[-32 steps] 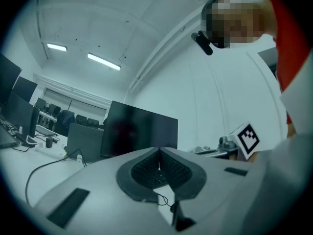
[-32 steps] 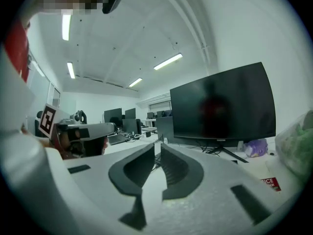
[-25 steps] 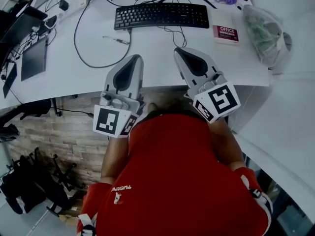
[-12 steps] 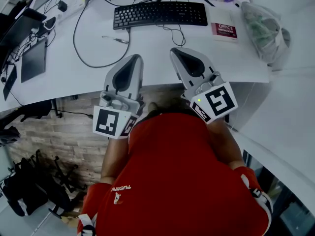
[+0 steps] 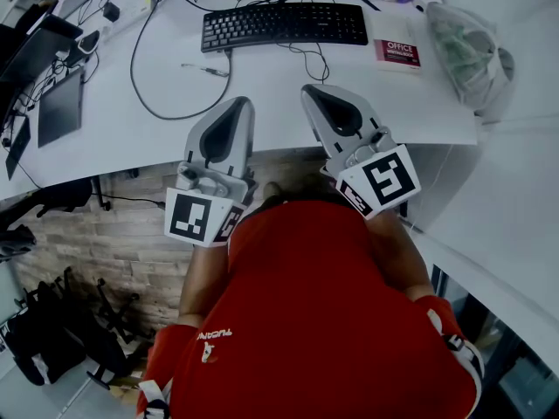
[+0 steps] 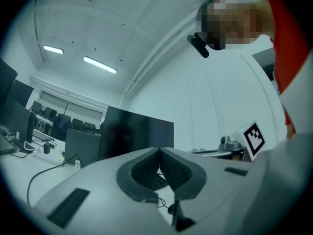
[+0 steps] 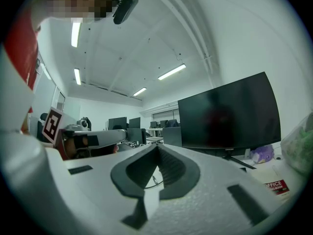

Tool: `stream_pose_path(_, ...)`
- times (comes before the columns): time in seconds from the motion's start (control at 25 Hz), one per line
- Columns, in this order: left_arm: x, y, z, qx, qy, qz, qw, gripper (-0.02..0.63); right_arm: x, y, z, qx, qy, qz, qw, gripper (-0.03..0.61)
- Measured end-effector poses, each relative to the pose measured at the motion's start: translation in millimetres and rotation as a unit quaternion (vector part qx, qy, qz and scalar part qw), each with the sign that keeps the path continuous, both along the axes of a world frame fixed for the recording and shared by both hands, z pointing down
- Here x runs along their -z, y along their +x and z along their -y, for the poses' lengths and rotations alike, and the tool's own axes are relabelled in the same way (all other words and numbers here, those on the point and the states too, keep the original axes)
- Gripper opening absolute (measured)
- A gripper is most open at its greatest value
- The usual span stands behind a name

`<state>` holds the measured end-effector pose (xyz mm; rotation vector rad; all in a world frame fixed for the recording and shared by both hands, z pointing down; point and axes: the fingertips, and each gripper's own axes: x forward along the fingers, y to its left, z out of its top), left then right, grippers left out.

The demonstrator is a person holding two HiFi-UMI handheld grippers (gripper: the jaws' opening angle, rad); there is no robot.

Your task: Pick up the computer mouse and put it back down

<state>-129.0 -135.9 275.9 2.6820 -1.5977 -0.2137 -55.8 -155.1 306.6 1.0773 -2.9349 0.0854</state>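
Note:
I cannot make out a computer mouse for certain in any view. In the head view a thin cable (image 5: 313, 64) runs from the black keyboard (image 5: 284, 26) toward the tip of my right gripper (image 5: 310, 91) and ends under it. Both grippers are held level over the near edge of the white desk (image 5: 131, 151). My left gripper (image 5: 241, 103) is shut with nothing between its pads. The right gripper is shut too and holds nothing. The left gripper view shows its jaws (image 6: 159, 150) closed together, and the right gripper view shows the same (image 7: 157, 146).
A red office booklet (image 5: 399, 55) and a clear plastic bag (image 5: 467, 51) lie at the desk's right. A dark tablet (image 5: 59, 103) and loose cables (image 5: 148, 94) are at the left. A black monitor (image 7: 230, 111) stands behind the keyboard. The person's red shirt (image 5: 306, 321) fills the lower head view.

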Motion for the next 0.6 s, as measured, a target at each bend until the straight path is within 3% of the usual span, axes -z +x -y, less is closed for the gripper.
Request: stream_pose_path(0.6, -4.8, -0.4, 0.0, -0.005, -0.006, 0.0, 1.0, 0.011, -3.8, -2.2, -0.7, 0.002, -0.003, -0.004, 1.0, 0.003)
